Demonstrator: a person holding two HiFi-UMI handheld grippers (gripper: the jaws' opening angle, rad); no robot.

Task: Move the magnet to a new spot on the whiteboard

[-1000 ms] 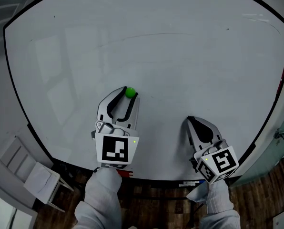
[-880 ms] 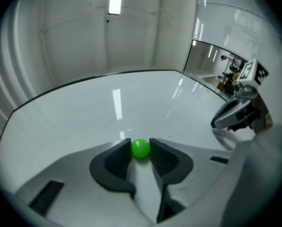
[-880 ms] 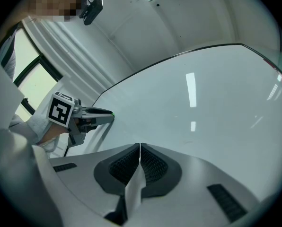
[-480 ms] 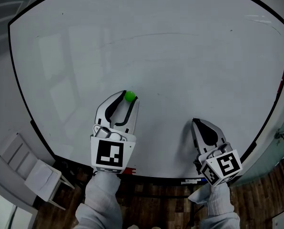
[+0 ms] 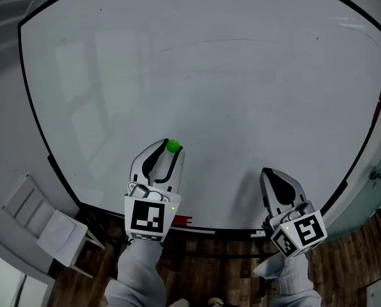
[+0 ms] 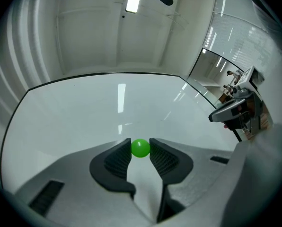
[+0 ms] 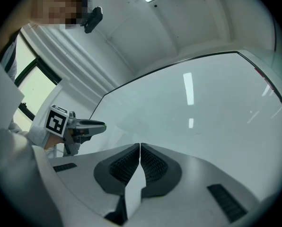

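moved: magnet (image 5: 172, 146) carried lower toward whiteboard (image 5: 241, 75) bottom edge
left gripper (image 5: 171, 148): clamped on magnet
right gripper (image 5: 265, 171): jaws together, empty
step: relocating
next: press magnet onto board, release

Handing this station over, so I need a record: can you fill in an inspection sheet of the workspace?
Surface: whiteboard, wiped, faint marks only.
Job's things: green magnet, gripped low on the board.
Clutter: red item under the board's bottom edge.
Grippers: left gripper jaws shut on the magnet; right gripper jaws together, empty.
Cables: nothing seen.
Surroundings: white chair lower left, wood floor.
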